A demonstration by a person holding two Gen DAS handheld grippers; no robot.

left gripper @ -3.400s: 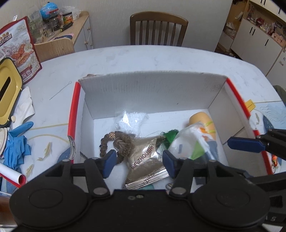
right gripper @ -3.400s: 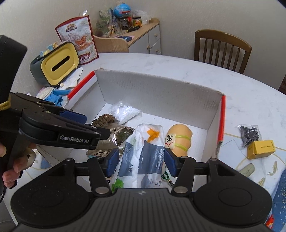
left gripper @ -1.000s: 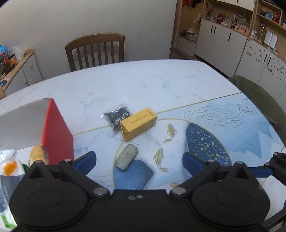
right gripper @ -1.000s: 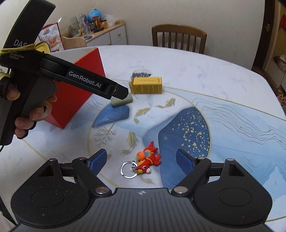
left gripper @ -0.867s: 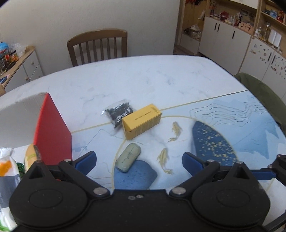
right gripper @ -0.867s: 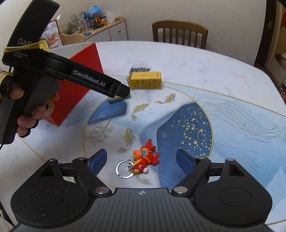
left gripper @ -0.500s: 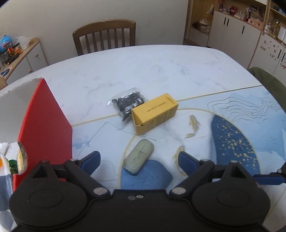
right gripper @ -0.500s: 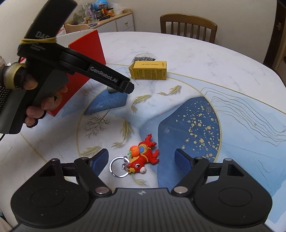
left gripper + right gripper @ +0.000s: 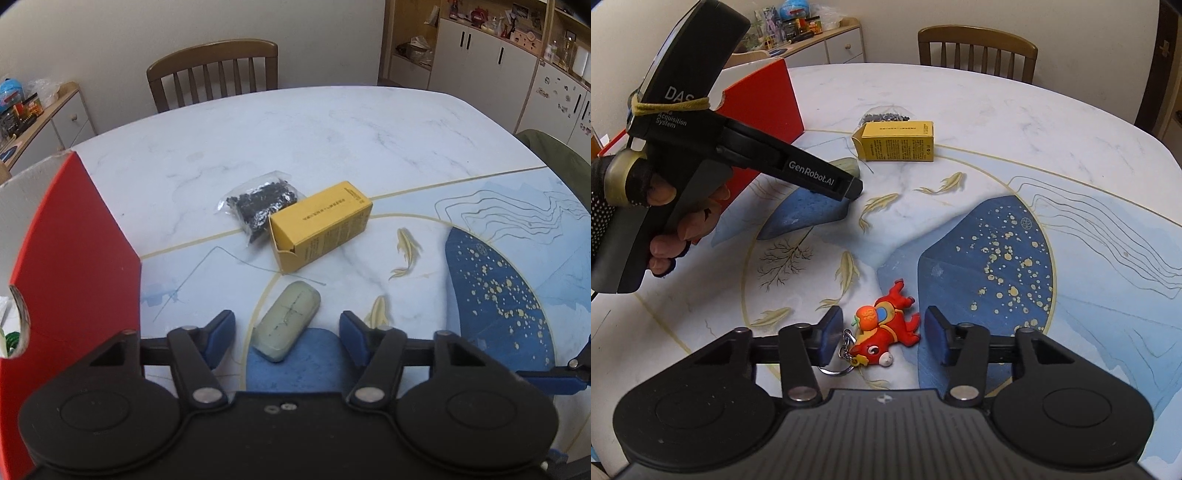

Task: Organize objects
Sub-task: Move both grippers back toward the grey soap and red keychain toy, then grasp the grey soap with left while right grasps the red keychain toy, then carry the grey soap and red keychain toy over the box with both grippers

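A pale green oblong case point(image 9: 286, 325) lies on the table, and my left gripper point(image 9: 287, 336) stands open around its near end without touching it. Behind it sit a yellow carton point(image 9: 320, 226) and a clear bag of black bits point(image 9: 260, 202). A red toy keychain point(image 9: 884, 332) with a metal ring lies between the pads of my open right gripper point(image 9: 882, 336). In the right wrist view the left gripper point(image 9: 849, 188) hides most of the green case point(image 9: 847, 168); the yellow carton point(image 9: 899, 142) and the bag point(image 9: 884, 115) lie beyond.
A red-sided cardboard box point(image 9: 70, 266) stands at the left, close to the left gripper, also seen as the box point(image 9: 761, 107) at upper left. A wooden chair point(image 9: 212, 72) stands past the table's far edge. Cabinets point(image 9: 480, 55) line the right wall.
Both grippers left the box and swung right over the table. The left one has lowered onto the green case, the right one onto the red keychain. Both sets of fingers have narrowed since half a second ago.
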